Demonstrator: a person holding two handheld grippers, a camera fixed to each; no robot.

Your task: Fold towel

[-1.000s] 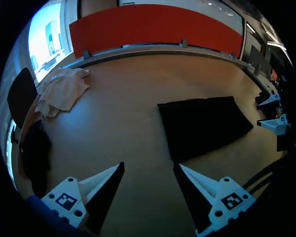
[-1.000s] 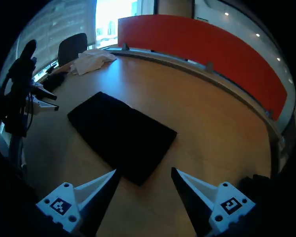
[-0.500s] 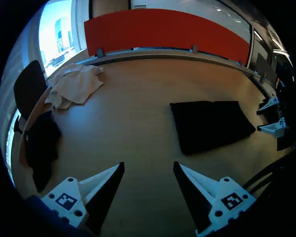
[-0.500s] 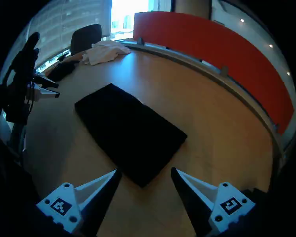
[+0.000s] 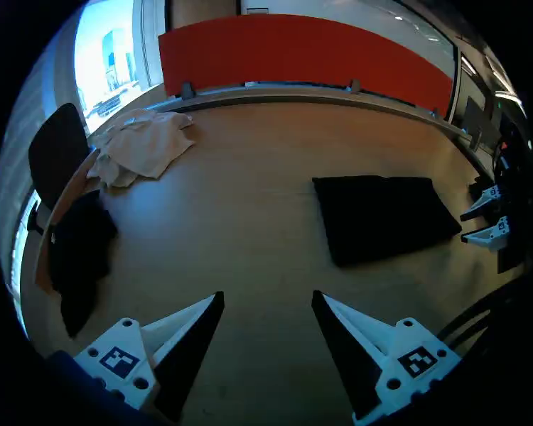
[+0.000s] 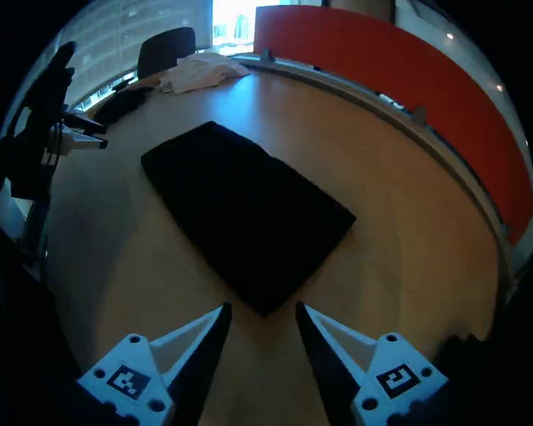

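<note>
First: Closer over the black towel (image 6: 245,213) the right hand-held gripper (image 6: 263,307) has been brought since a second ago, and its fingers have been drawn nearer together.

Second: Not shut, though. A gap is left between the tips and nothing is gripped. The towel's near corner is seen just ahead of that gap; whether it is touched cannot be told.

First: And the towel itself?

Second: Laid flat on the wooden tabletop (image 6: 408,234) as a dark rectangle, set slantwise in the right gripper view.

First: Over to the left hand-held gripper (image 5: 266,298). Its fingers are held wide apart above bare wood, with nothing between them. In the left gripper view the towel is seen well ahead and off to the right, and the other gripper's white fingertips are spotted just past the towel's right-hand edge.

Second: At the far left end a crumpled cream cloth (image 5: 146,142) is heaped, well apart from the towel. A dark garment (image 5: 78,248) is draped at the tabletop's edge, near a black chair (image 5: 57,153).

First: The back edge is lined by a red partition (image 5: 302,53).
</note>
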